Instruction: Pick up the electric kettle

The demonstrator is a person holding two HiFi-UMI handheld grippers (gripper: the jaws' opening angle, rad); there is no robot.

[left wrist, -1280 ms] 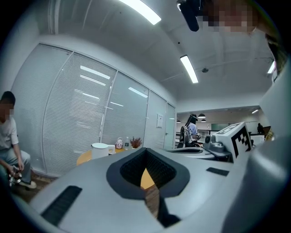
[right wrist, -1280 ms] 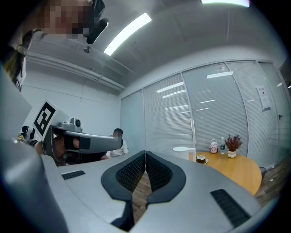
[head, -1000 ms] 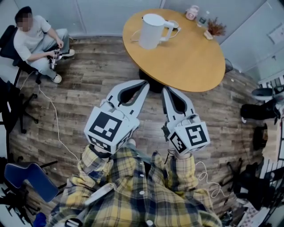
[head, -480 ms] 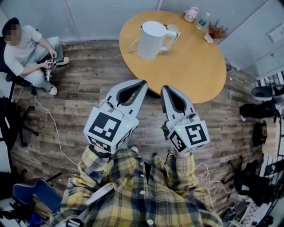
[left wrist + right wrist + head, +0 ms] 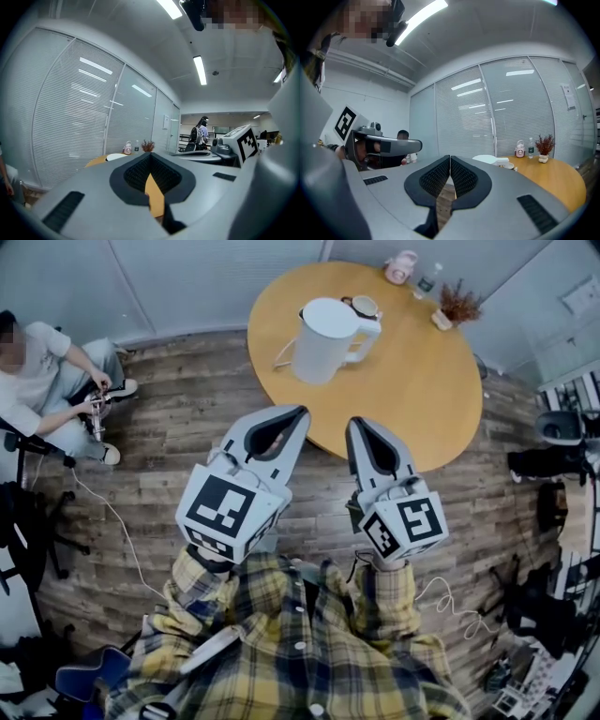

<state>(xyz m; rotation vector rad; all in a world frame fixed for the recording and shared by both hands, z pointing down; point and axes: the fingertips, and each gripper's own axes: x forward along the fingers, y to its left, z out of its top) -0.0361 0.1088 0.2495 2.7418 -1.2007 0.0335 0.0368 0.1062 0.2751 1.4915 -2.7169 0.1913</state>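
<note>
The white electric kettle [image 5: 328,341] stands upright on the round wooden table [image 5: 412,381], handle to the right. My left gripper [image 5: 302,412] is held level short of the table's near edge, its jaws meeting at the tips with nothing between them. My right gripper [image 5: 354,422] is beside it, shut and empty too. In the left gripper view the left gripper [image 5: 150,155] is closed and the kettle's top [image 5: 115,157] peeks over the jaws. In the right gripper view the right gripper [image 5: 450,158] is closed, with the kettle [image 5: 490,160] just right of it.
Behind the kettle sits a cup [image 5: 364,306]. A pink object [image 5: 403,266], a bottle [image 5: 427,279] and a small dried plant [image 5: 455,304] stand at the table's far edge. A person [image 5: 47,362] sits at the left. A cable [image 5: 112,521] trails over the wooden floor.
Both grippers have come closer to the table, still shut. The kettle and table look nearer and lower in the head view, and the seated person has slid toward the left edge.
</note>
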